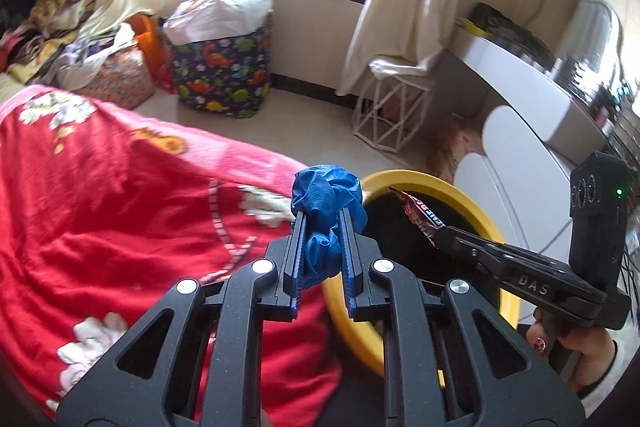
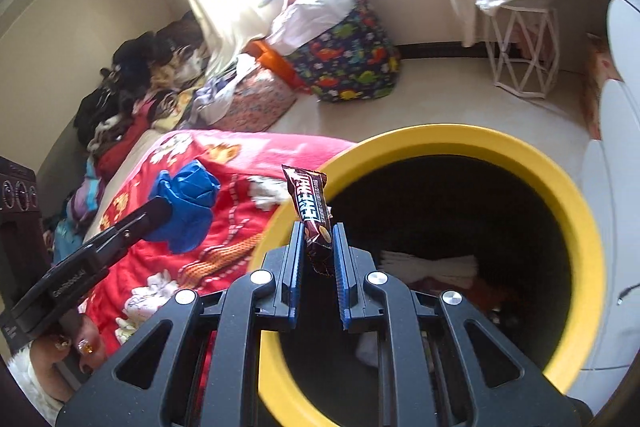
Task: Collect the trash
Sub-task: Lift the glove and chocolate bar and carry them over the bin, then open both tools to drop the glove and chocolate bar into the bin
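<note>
Right wrist: yellow bin (image 2: 576,211) holds white paper (image 2: 428,263), scraps.

The bed (image 1: 24,83) carries a red blanket (image 1: 120,195) with a flower pattern and a heap of clothes (image 1: 44,7) at its far end. The pale floor (image 1: 320,131) carries a yellow bin (image 2: 552,179) just beside the bed, a dinosaur-print basket (image 1: 222,71), a floral bag (image 1: 120,75) and a white wire stand (image 1: 390,111).
</note>
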`<state>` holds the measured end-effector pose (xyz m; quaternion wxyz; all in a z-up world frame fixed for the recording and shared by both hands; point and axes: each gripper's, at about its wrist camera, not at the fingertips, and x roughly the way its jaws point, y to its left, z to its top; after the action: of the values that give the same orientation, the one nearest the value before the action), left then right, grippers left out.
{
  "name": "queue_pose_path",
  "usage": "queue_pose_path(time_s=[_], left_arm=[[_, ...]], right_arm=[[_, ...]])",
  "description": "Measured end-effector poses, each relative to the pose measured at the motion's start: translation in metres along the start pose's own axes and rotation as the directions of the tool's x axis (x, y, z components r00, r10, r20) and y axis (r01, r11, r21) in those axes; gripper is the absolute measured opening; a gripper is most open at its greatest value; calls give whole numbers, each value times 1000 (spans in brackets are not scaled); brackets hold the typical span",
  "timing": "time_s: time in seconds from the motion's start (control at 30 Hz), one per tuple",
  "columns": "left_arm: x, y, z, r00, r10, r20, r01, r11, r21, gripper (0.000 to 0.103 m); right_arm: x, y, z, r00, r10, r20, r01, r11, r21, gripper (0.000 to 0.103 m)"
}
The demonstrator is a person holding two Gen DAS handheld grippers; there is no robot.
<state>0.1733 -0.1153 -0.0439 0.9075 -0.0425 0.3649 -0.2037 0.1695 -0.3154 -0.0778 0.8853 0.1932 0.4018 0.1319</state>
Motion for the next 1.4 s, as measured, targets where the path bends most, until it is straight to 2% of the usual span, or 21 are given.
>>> queue_pose_path(time_s=[0.37, 1.07, 1.1, 1.17, 1.23, 1.4], left_arm=[[14, -50, -3, 998, -51, -38, 55, 994, 93, 10], [34, -106, -19, 989, -91, -119, 115, 970, 212, 12], [35, -107, -20, 989, -86, -122, 111, 971, 213, 15], [40, -107, -22, 987, -84, -134, 111, 973, 202, 37], [44, -105, -24, 986, -82, -149, 109, 976, 187, 45], [46, -102, -26, 987, -66, -149, 91, 982, 167, 71]], right_arm=[[-33, -43, -11, 997, -67, 48, 63, 995, 72, 14], [-53, -80, -6, 991, -94, 94, 76, 981, 176, 17], [-54, -82, -7, 991, -97, 96, 78, 979, 186, 17], [-56, -86, -7, 990, -97, 98, 76, 977, 199, 27], [-59, -90, -8, 988, -111, 106, 86, 973, 216, 45], [-66, -98, -12, 985, -133, 111, 103, 964, 243, 52]])
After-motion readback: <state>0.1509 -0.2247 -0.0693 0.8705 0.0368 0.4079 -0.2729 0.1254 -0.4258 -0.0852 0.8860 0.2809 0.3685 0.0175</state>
